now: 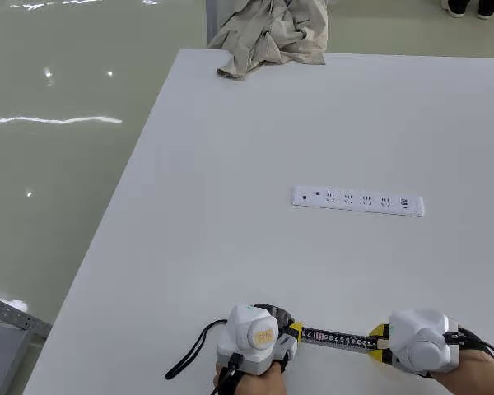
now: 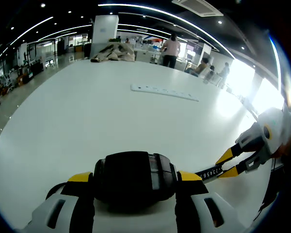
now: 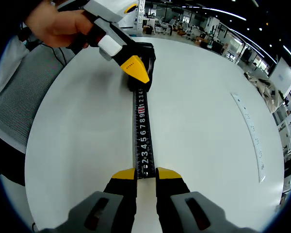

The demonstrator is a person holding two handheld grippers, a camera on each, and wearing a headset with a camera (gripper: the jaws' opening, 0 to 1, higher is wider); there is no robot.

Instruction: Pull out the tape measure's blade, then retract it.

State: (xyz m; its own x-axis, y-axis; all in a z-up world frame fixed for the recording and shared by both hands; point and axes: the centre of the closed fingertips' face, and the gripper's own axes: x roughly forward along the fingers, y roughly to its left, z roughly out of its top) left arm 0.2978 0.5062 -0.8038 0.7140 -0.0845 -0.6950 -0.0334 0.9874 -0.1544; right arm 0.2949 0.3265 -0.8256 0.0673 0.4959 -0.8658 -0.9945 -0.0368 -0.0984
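Note:
A black tape measure case (image 1: 273,315) lies near the front edge of the white table (image 1: 230,206). My left gripper (image 1: 280,327) is shut on the case (image 2: 135,177), its yellow-tipped fingers (image 2: 80,177) pressing on both sides. The blade (image 1: 337,338) runs a short way out to the right, black with white numbers. My right gripper (image 1: 377,343) is shut on the blade's end. In the right gripper view the blade (image 3: 142,131) stretches flat over the table from my right gripper (image 3: 145,174) to the case (image 3: 142,58), where the left gripper (image 3: 131,65) holds it.
A white power strip (image 1: 358,201) lies mid-table, beyond the grippers. A crumpled beige cloth (image 1: 272,33) sits at the far edge. A black wrist cord (image 1: 189,350) trails left of the case. The table's left edge drops to a glossy floor (image 1: 58,164).

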